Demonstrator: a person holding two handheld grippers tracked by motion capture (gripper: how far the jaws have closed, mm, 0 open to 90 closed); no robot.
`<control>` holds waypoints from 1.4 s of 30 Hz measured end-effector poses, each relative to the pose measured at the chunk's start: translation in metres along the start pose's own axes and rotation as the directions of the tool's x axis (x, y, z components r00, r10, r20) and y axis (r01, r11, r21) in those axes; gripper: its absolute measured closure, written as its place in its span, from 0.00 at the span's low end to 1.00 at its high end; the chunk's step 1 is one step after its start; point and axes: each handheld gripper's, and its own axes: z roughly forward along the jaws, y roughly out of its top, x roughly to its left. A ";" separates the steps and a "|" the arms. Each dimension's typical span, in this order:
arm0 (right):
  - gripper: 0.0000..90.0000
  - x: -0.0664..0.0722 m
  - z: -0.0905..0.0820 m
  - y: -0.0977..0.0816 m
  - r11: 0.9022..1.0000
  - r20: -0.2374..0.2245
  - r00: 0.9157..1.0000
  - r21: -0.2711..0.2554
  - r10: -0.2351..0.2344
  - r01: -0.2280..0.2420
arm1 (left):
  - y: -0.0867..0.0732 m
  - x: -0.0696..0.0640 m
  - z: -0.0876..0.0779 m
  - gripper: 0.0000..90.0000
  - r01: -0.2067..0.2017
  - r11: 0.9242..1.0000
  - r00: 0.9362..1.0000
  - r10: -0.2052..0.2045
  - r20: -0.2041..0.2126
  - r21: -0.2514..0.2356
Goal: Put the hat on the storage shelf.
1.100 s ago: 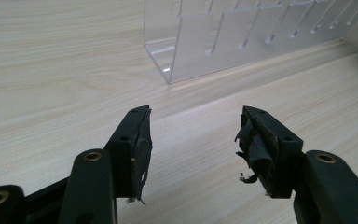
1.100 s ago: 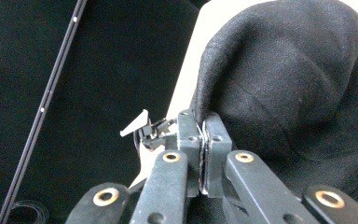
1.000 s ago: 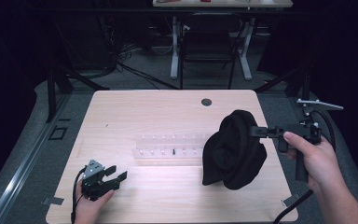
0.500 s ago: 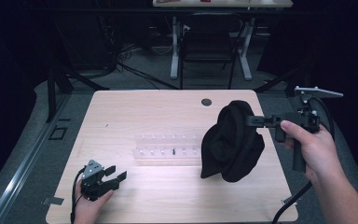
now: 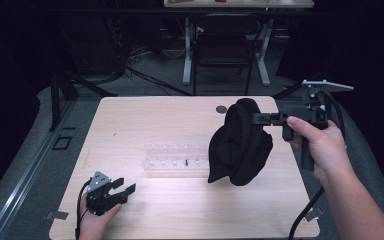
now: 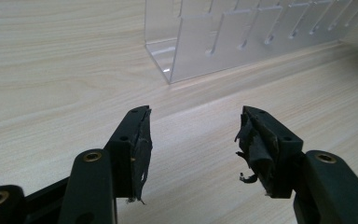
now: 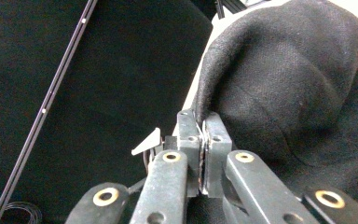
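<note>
A black knitted cloth (image 5: 240, 142) hangs over the right half of the wooden table (image 5: 145, 120), pinched at its upper edge by my right gripper (image 5: 256, 118), which is shut on it. In the right gripper view the jaws are pressed together on the cloth's (image 7: 289, 84) edge, and my right gripper (image 7: 202, 122) sits at the fold. My left gripper (image 5: 124, 186) rests on the table near the front left corner, open and empty. In the left gripper view my left gripper (image 6: 193, 128) points at the end of a clear plastic rack (image 6: 242, 37).
The clear slotted rack (image 5: 175, 157) lies across the middle of the table, its right end behind the hanging cloth. A small dark round hole (image 5: 221, 108) sits near the table's far edge. Beyond the table stand a chair and table legs (image 5: 225, 50) on dark floor.
My right gripper has lifted the cloth higher and a little toward the far side, so the cloth hangs longer below it. The left gripper has stayed in place.
</note>
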 end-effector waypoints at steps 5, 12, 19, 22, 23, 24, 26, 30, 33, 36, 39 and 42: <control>0.98 0.003 0.012 0.006 1.000 0.005 1.000 -0.005 -0.002 0.002 | 0.000 0.001 0.000 0.49 0.000 1.000 1.000 0.000 0.004 0.005; 0.98 0.006 0.029 0.015 1.000 0.005 1.000 0.007 -0.014 0.014 | 0.000 0.001 -0.001 0.49 0.002 1.000 1.000 -0.002 0.001 -0.006; 0.98 0.008 0.047 0.022 1.000 0.000 1.000 0.011 -0.018 0.018 | 0.001 0.001 -0.001 0.49 0.002 1.000 1.000 -0.002 0.001 -0.006; 0.98 0.008 0.054 0.025 1.000 -0.003 1.000 0.008 -0.014 0.014 | 0.001 0.001 -0.001 0.49 0.002 1.000 1.000 -0.002 0.002 -0.004; 0.98 0.008 0.056 0.026 1.000 -0.001 1.000 0.009 -0.017 0.017 | 0.001 0.001 -0.001 0.49 0.002 1.000 1.000 -0.002 0.003 -0.003; 0.98 0.009 0.058 0.026 1.000 0.000 1.000 0.006 -0.015 0.015 | 0.001 0.002 -0.001 0.49 0.000 1.000 1.000 0.000 0.003 -0.003; 0.98 0.009 0.062 0.028 1.000 0.004 1.000 0.007 -0.014 0.014 | 0.001 0.002 -0.001 0.49 -0.003 1.000 1.000 0.003 0.006 0.007; 0.98 0.011 0.069 0.033 1.000 0.015 1.000 0.010 -0.023 0.023 | 0.001 0.002 -0.001 0.49 -0.001 1.000 1.000 0.001 0.003 -0.004; 0.98 0.010 0.075 0.034 1.000 0.014 1.000 0.012 -0.023 0.023 | 0.000 0.002 -0.001 0.49 0.002 1.000 1.000 -0.002 0.004 -0.008; 0.98 0.009 0.080 0.036 1.000 0.020 1.000 0.017 -0.021 0.021 | 0.001 0.002 0.000 0.49 0.002 1.000 1.000 -0.002 0.005 -0.008; 0.98 0.008 0.084 0.037 1.000 0.022 0.999 0.022 -0.023 0.022 | 0.001 0.002 0.000 0.49 0.002 1.000 1.000 -0.002 0.006 -0.008; 0.98 0.007 0.088 0.039 1.000 0.021 1.000 0.019 -0.020 0.020 | 0.000 0.003 0.000 0.49 0.004 1.000 1.000 -0.004 0.006 -0.009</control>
